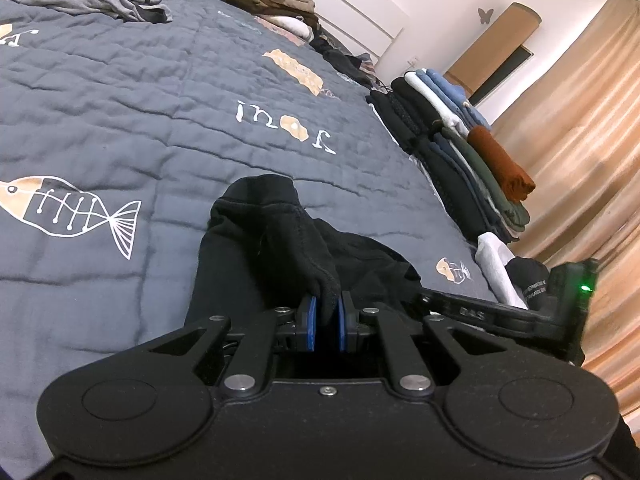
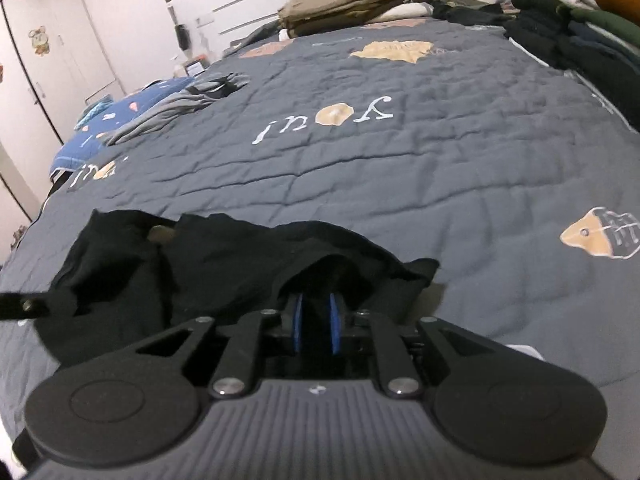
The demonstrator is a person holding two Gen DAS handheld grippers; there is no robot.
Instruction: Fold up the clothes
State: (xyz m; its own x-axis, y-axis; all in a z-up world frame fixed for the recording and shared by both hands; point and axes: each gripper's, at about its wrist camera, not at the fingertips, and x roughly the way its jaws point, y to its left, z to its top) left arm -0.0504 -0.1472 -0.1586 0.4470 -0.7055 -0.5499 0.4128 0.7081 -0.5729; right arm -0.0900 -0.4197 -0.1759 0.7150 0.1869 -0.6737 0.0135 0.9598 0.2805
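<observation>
I found the black garment (image 1: 280,240) lying low-centre on the quilt (image 1: 160,100), running away from both tools. Left gripper (image 1: 327,322) pinched its hem; right gripper (image 2: 316,322) stood slightly parted, cloth loose between.

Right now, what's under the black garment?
Under the black garment only the grey quilt shows around its edges. Whatever lies beneath its middle is covered. The left gripper pinches a fold of it.

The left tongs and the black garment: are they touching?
Touching. The left wrist view shows the left tongs shut on a fold of the black garment, blue pads pressing it from both sides.
</observation>
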